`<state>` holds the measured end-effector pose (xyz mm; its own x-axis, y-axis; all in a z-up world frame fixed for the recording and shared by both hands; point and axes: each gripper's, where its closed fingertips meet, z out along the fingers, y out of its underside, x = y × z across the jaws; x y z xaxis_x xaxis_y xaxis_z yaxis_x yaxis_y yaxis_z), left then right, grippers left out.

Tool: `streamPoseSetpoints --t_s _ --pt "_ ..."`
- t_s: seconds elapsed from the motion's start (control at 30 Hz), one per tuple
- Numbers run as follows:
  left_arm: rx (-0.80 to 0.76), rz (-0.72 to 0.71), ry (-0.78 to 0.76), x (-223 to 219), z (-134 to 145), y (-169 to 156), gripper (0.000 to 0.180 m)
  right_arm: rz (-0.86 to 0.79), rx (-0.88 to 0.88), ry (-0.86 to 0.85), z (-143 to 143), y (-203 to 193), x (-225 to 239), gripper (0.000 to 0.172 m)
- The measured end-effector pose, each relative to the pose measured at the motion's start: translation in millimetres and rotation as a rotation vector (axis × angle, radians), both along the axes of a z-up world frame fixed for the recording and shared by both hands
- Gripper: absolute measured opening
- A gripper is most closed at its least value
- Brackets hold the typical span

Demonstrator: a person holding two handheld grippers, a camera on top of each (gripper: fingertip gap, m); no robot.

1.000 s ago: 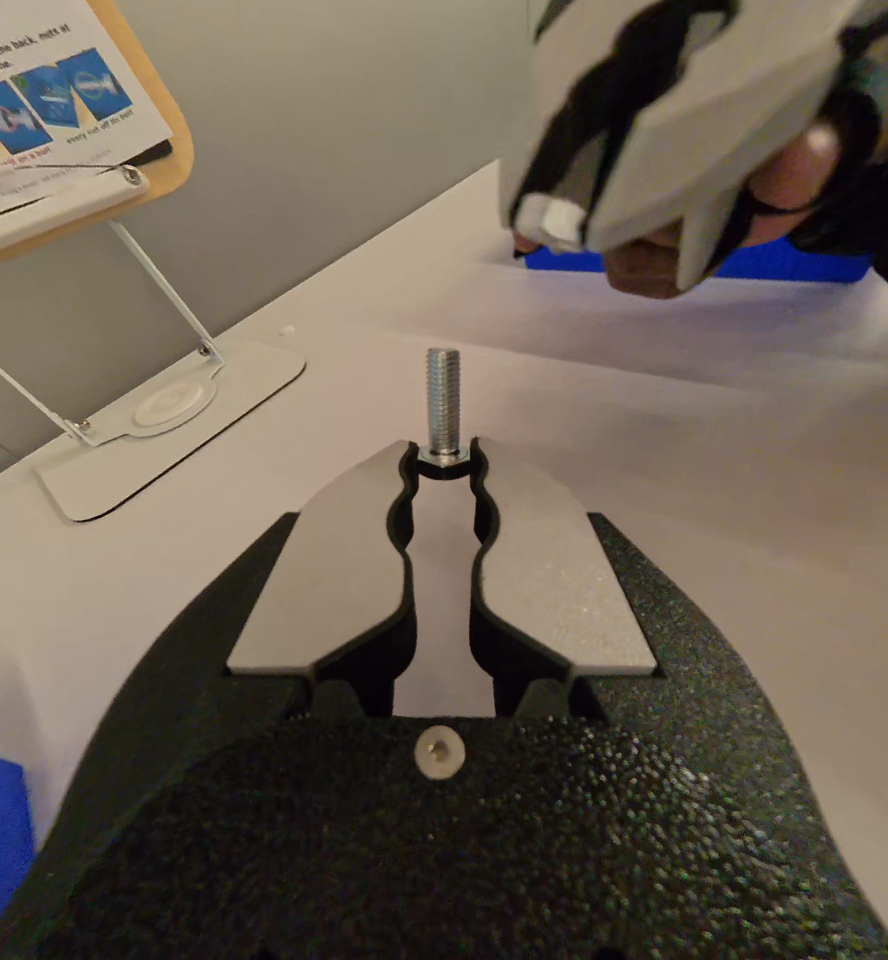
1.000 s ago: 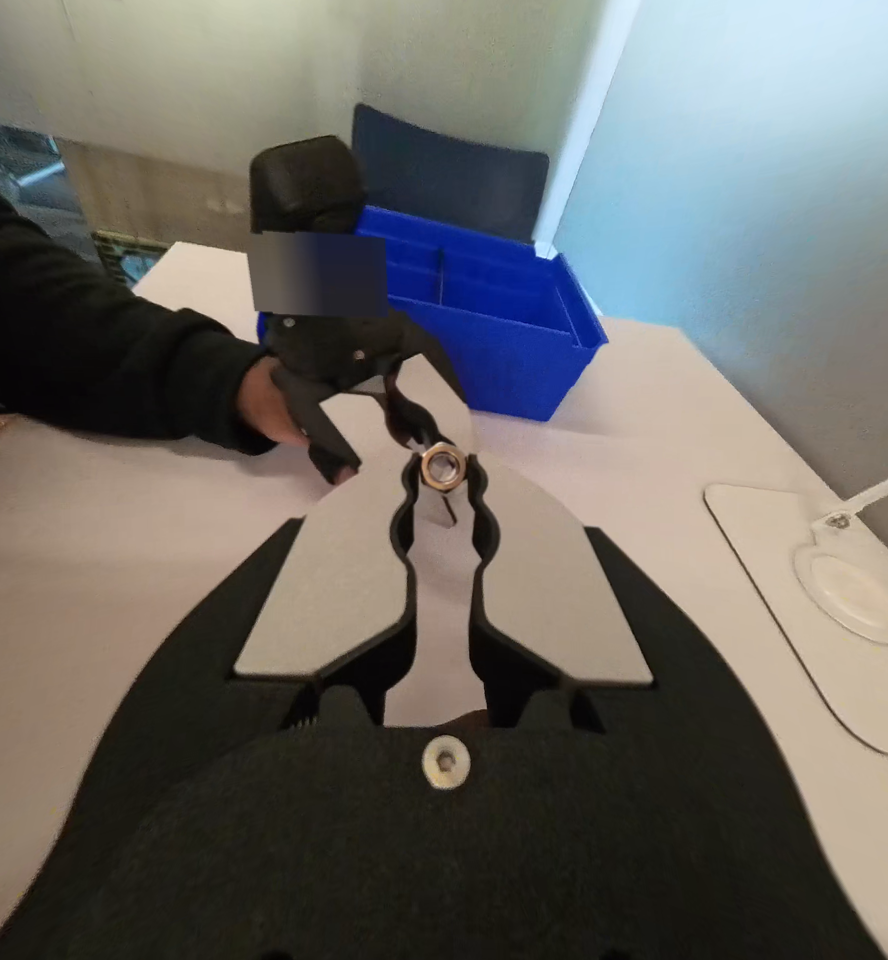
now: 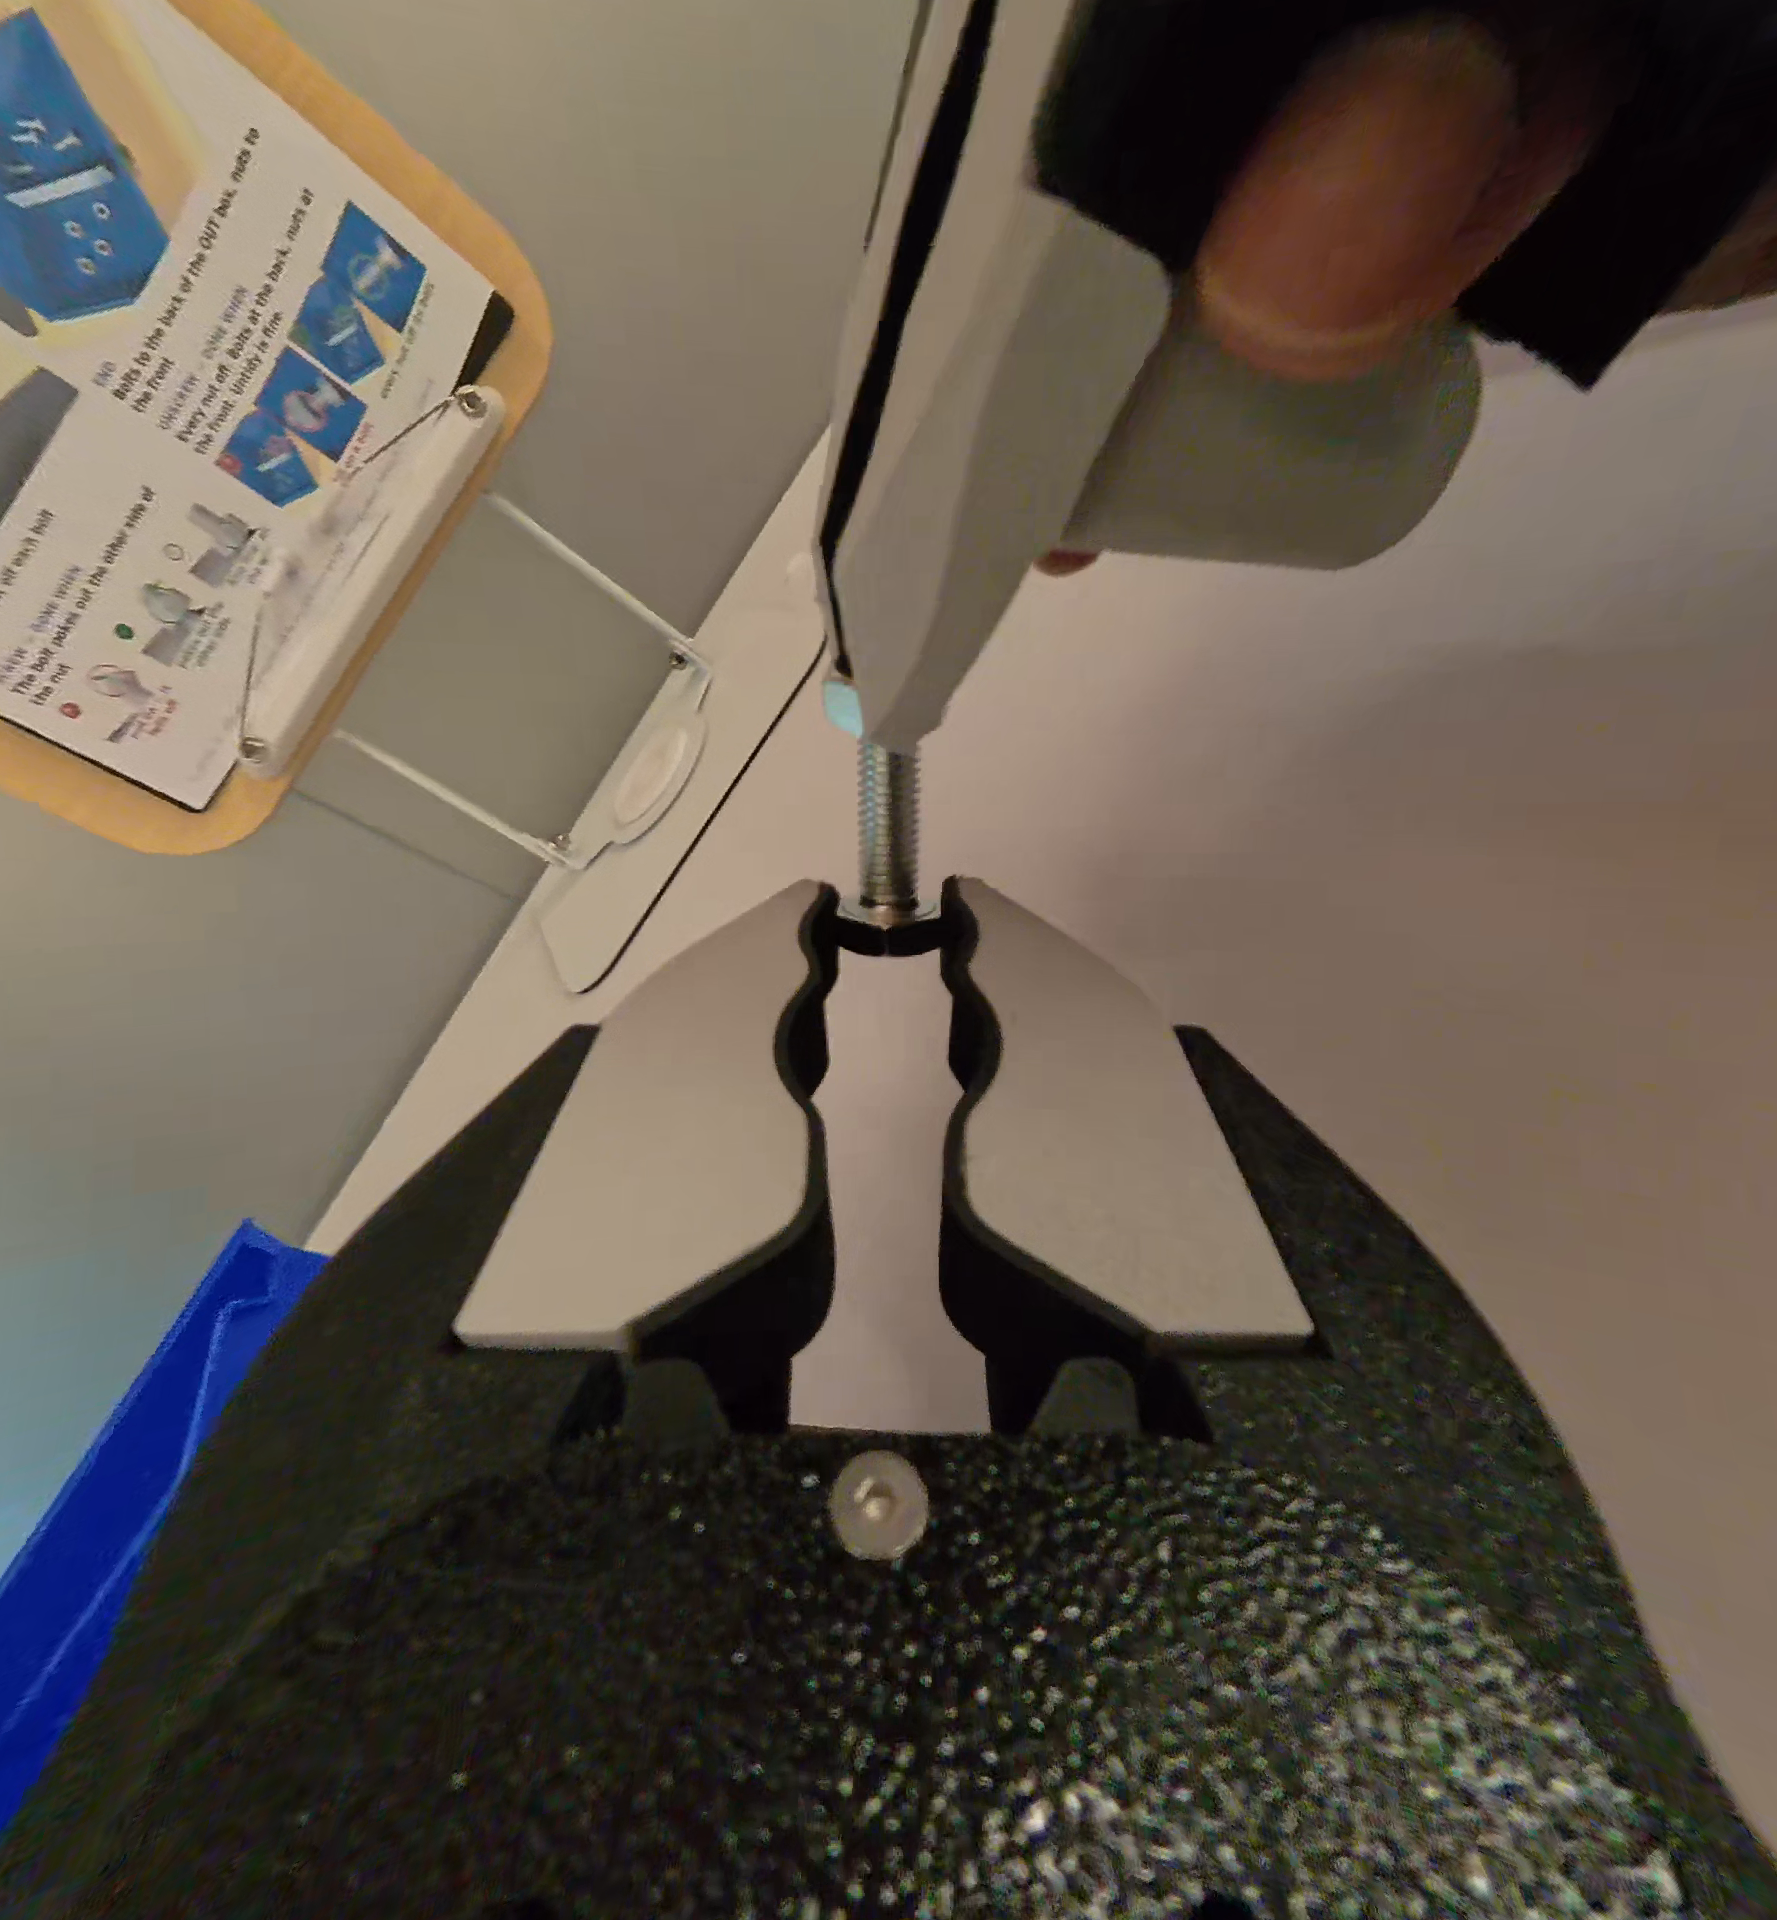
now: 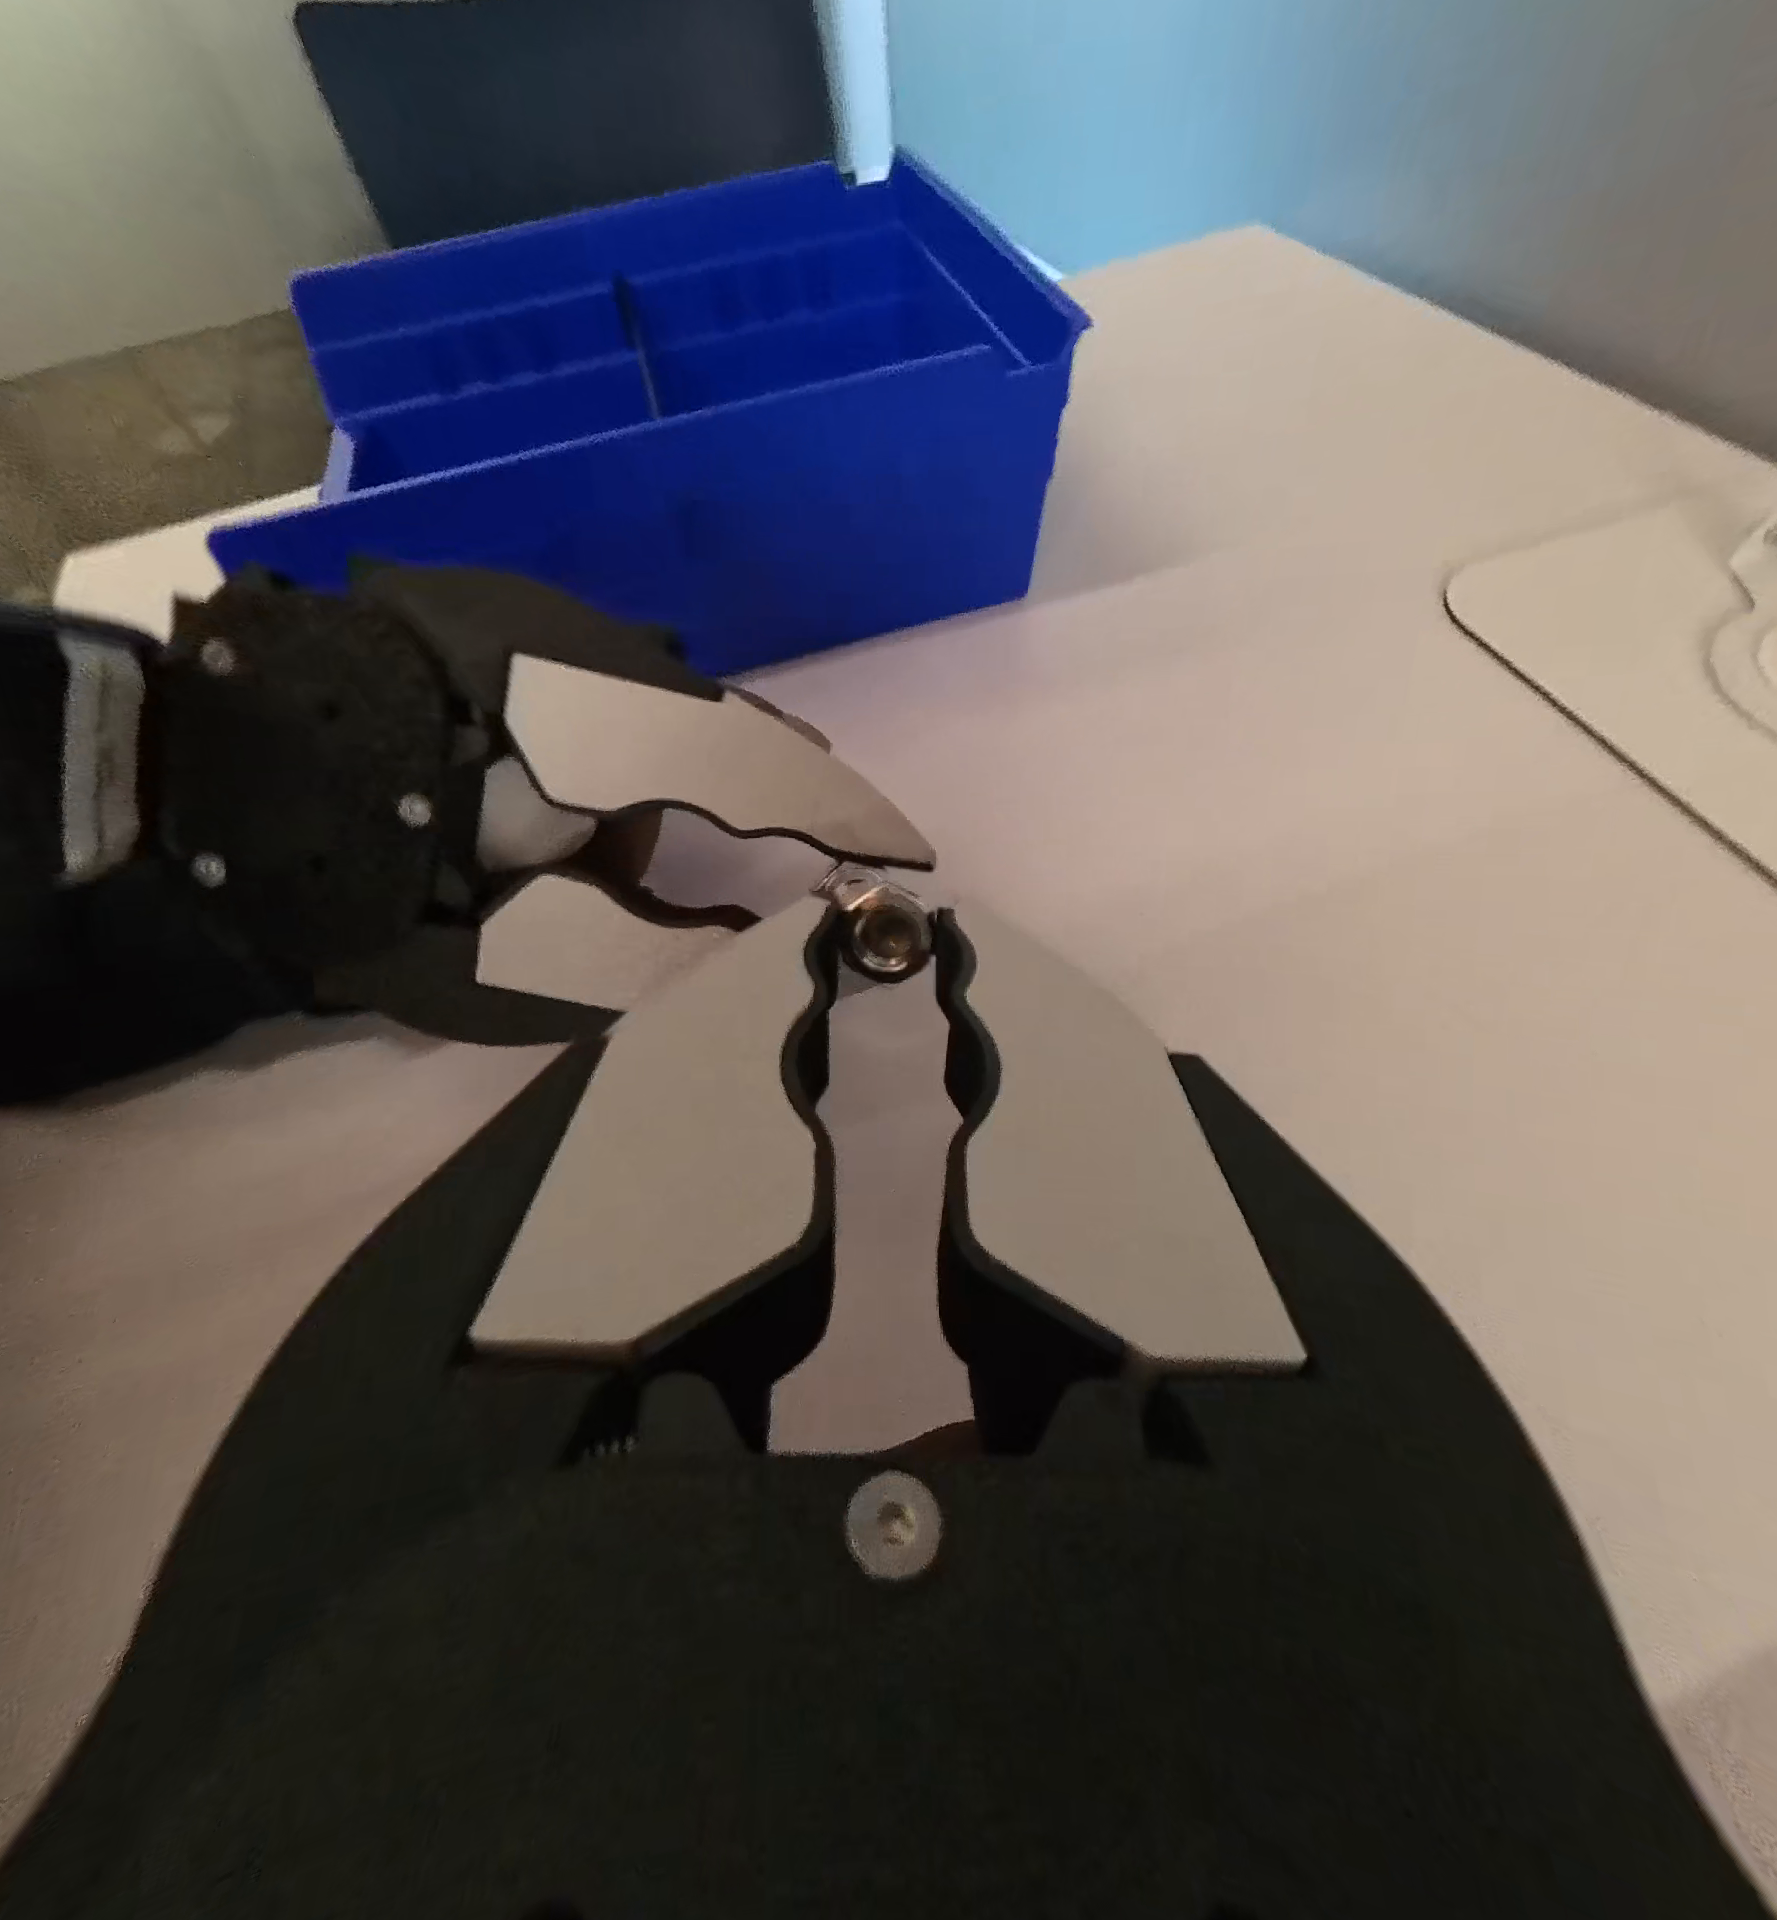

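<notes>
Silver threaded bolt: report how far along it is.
Done: left gripper clamps the silver threaded bolt by its head; right gripper clamps a silver hex nut. In hand: nut meets the bolt's tip. Left: the thread below shows bare.

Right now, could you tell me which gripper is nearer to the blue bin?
Left. The left gripper, clamped on the bolt's head, lies just before the blue bin; the right gripper, holding the nut, sits farther back.
</notes>
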<state>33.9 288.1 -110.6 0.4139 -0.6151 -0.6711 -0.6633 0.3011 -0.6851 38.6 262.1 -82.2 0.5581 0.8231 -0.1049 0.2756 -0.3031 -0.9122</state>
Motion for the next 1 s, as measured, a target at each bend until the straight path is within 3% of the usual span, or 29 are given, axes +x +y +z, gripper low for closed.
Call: streamPoseSetpoints --t_s 0.23,0.57,0.83,1.0 --pt "-0.108 -0.082 -0.14 6 5 -6 0.018 -0.02 -0.09 0.087 8 -3 -1 0.017" --pt "-0.036 -0.289 -0.176 19 19 -29 0.018 0.272 0.027 -0.028 20 -34 2 0.017" --pt "0.014 -0.193 -0.133 13 19 -18 0.018 0.125 -0.038 -0.03 18 -23 -1 0.017" --pt "-0.052 -0.232 -0.197 18 22 -24 0.018 0.117 -0.042 -0.052 12 -23 -7 0.02"
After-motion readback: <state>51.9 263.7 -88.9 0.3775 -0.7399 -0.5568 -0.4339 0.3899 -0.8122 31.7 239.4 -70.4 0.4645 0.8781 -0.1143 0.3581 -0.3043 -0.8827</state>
